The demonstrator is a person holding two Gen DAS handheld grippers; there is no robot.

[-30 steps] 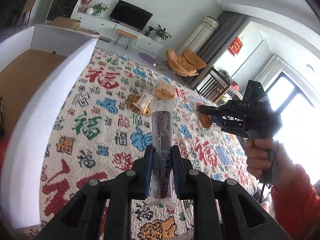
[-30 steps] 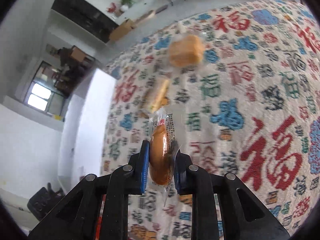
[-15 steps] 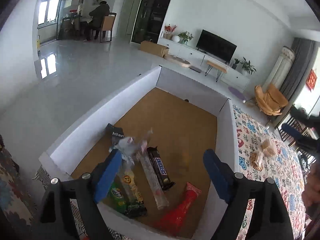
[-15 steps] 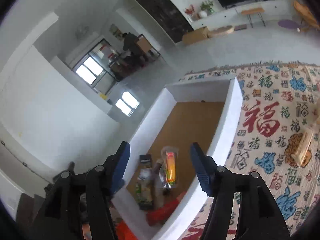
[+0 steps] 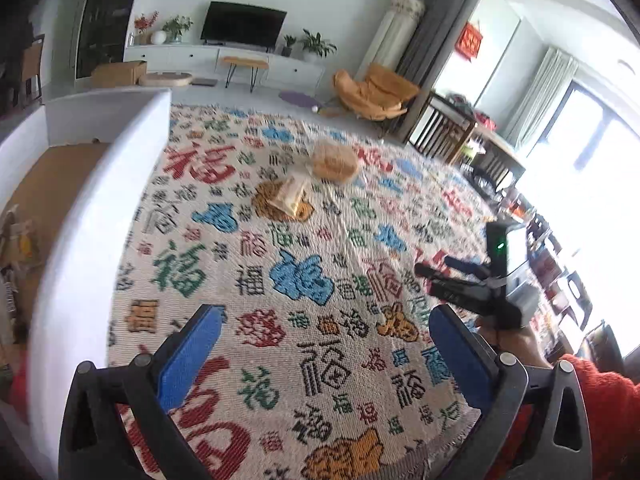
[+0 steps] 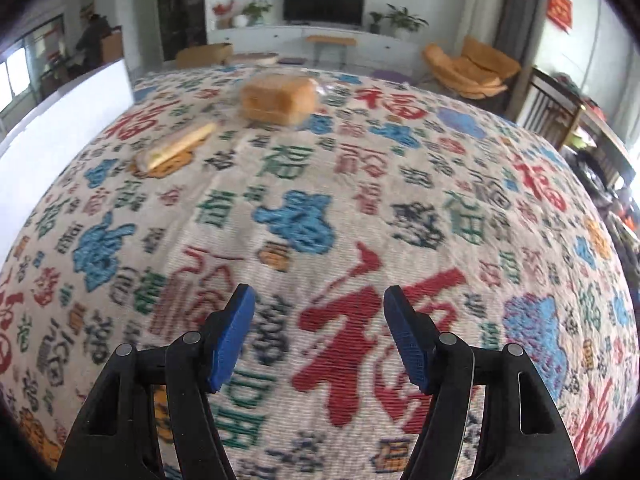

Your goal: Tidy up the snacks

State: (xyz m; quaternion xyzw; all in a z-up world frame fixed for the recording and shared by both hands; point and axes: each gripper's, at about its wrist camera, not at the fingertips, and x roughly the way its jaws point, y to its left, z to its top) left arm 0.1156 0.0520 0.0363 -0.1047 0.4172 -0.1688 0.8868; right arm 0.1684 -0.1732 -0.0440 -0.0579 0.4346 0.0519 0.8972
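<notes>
Your white-walled box with a brown floor (image 5: 80, 240) is cut off at the frame edge; the wrappers inside blur together. Your left gripper (image 5: 320, 344) gapes empty, your right gripper (image 6: 318, 336) is opening, nothing between. On the patterned woven rug (image 6: 320, 200) lie a bagged bread loaf (image 6: 278, 98) and flat clear-wrapped sandwich (image 6: 176, 146), near each other.

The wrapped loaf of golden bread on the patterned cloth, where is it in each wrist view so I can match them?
Left wrist view: the wrapped loaf of golden bread lies above centre, just beyond the flat pale wrapped snack.
Right wrist view: the loaf lies near the top, left of centre, right of that flat snack.
Shared landmark: the black television on the far wall.
</notes>
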